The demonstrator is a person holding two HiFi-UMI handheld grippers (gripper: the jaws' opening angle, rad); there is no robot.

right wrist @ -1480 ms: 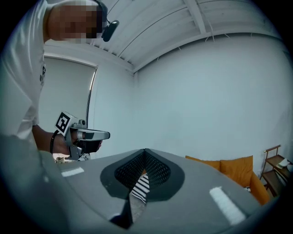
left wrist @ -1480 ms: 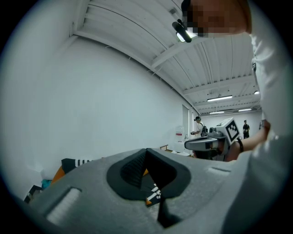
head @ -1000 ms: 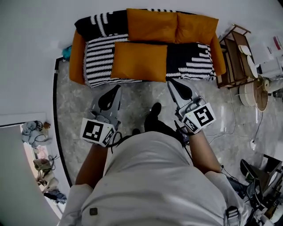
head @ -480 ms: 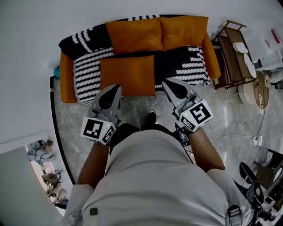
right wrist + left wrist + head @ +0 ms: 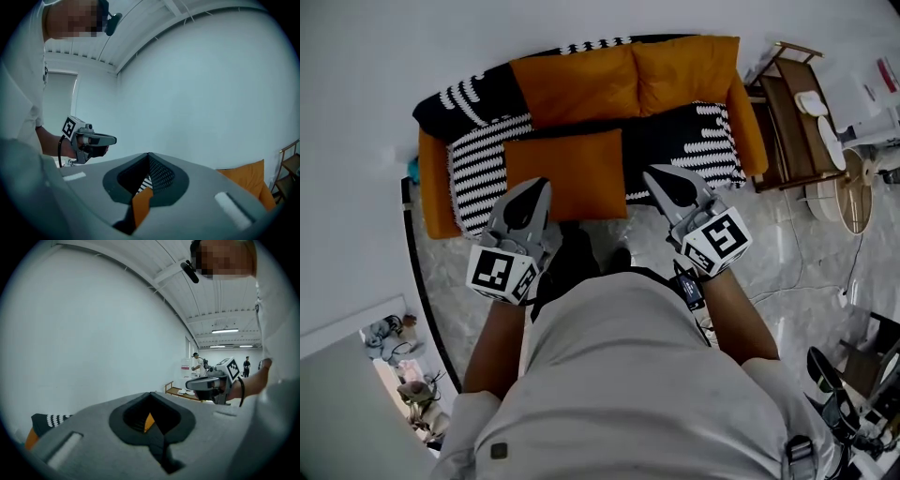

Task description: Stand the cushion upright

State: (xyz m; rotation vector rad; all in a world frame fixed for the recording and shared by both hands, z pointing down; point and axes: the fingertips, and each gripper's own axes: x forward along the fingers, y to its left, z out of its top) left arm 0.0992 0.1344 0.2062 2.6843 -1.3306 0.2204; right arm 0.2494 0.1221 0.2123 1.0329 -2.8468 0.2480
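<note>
A living-room corner staged inside a big white hall. An orange fabric sofa [image 5: 434,187] under a black-and-white striped throw [image 5: 483,164] backs onto a bare wall. A slatted wooden side table [image 5: 787,112] stands just right of the sofa, grey marble-look floor [image 5: 797,253] lies before it, and ceiling strip lights [image 5: 225,331] hang overhead.

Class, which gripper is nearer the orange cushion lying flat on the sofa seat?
Left. The left gripper overlaps the cushion at its front-left corner in the head view; the right gripper points past its right edge, apart.
</note>
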